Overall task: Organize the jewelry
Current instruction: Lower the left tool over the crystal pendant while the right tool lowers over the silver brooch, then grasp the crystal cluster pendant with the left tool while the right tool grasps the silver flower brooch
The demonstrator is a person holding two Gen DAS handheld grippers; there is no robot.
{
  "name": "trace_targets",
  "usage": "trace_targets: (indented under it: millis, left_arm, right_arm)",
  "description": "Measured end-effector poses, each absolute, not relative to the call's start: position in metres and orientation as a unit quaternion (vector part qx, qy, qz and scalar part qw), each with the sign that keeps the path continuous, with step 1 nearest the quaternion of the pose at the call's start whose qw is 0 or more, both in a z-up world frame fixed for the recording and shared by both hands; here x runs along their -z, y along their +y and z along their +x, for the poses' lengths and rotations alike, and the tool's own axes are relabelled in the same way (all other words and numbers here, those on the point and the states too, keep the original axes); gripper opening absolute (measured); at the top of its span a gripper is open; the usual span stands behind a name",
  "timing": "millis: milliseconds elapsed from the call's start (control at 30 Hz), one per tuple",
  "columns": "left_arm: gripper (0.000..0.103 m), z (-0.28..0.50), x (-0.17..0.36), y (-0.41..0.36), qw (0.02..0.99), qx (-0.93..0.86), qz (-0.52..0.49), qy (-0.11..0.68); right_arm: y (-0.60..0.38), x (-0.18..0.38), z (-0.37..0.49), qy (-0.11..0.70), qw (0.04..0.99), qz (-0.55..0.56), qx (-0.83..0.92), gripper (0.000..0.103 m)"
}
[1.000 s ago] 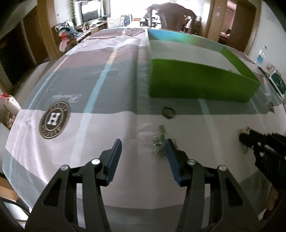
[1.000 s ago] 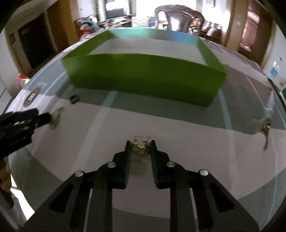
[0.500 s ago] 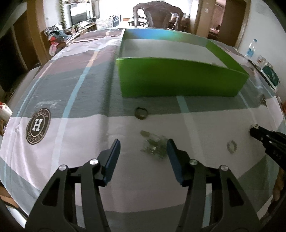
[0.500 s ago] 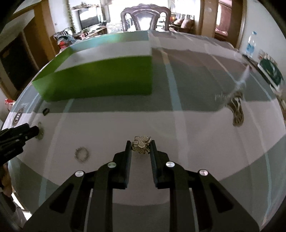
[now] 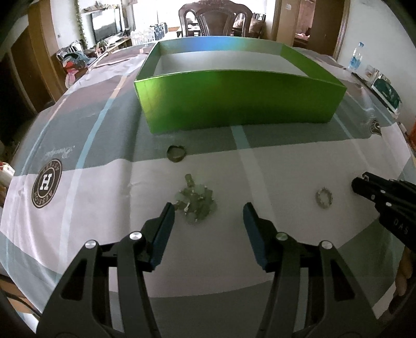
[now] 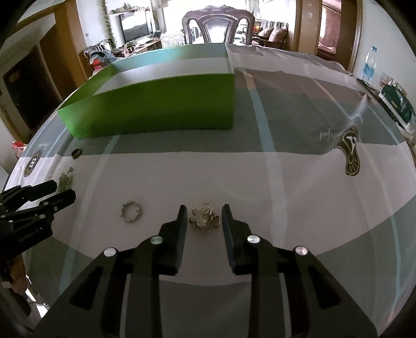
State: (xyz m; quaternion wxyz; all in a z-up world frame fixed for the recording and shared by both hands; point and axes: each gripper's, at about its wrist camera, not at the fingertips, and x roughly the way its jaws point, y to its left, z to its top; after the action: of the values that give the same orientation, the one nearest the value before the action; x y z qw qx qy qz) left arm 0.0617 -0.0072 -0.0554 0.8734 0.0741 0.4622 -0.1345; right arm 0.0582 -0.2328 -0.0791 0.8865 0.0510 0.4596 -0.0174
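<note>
A pale green bead bracelet [image 5: 196,200] lies bunched on the tablecloth just ahead of my left gripper [image 5: 206,212], which is open and empty. A dark ring [image 5: 176,153] lies further ahead, near the green box [image 5: 239,101]. A silver crown-shaped ring [image 5: 324,198] lies to the right. My right gripper [image 6: 204,215] is open, its fingers either side of a gold flower brooch [image 6: 204,215] resting on the cloth. The silver ring [image 6: 131,212] lies to its left. The green box [image 6: 156,104] stands ahead at the left.
The table carries a striped cloth with round logos [image 5: 46,183]. A water bottle [image 6: 368,65] and a dark green box [image 6: 396,102] stand at the far right edge. A carved wooden chair [image 5: 217,19] stands behind the table.
My right gripper has opened and let go of the gold brooch, which now rests on the cloth. My left gripper has swung right, so the bead bracelet sits between its fingers.
</note>
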Motion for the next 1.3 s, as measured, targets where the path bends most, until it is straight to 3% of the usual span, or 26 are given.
trace_targets:
  millis: [233,300,400,700,800,967,1200,1300]
  left_arm:
    - [0.053,0.063,0.058,-0.015,0.874,0.134,0.079,0.459]
    - [0.042,0.062,0.058,-0.015,0.875,0.141,0.077,0.457]
    - [0.034,0.058,0.057,-0.018,0.874,0.149,0.079,0.456]
    - [0.032,0.034,0.055,-0.013,0.861,0.196,0.060,0.465]
    - [0.040,0.029,0.054,-0.006,0.867,0.180,0.061,0.460]
    - [0.045,0.033,0.056,-0.002,0.870,0.165,0.051,0.461]
    - [0.062,0.051,0.051,-0.015,0.888,0.132,0.051,0.438]
    - [0.062,0.058,0.052,-0.021,0.893,0.118,0.063,0.430]
  right_arm:
    - [-0.232,0.080,0.061,0.457,0.888,0.043,0.020,0.027]
    - [-0.230,0.081,0.061,0.456,0.889,0.040,0.018,0.027]
    - [-0.227,0.082,0.059,0.456,0.889,0.038,0.014,0.027]
    - [-0.218,0.079,0.045,0.455,0.889,0.041,-0.013,0.027]
    - [-0.216,0.077,0.041,0.450,0.892,0.035,-0.010,0.035]
    - [-0.216,0.079,0.040,0.449,0.893,0.031,0.001,0.044]
    - [-0.214,0.083,0.041,0.447,0.894,0.027,0.010,0.051]
    - [-0.212,0.084,0.042,0.446,0.895,0.019,0.012,0.052]
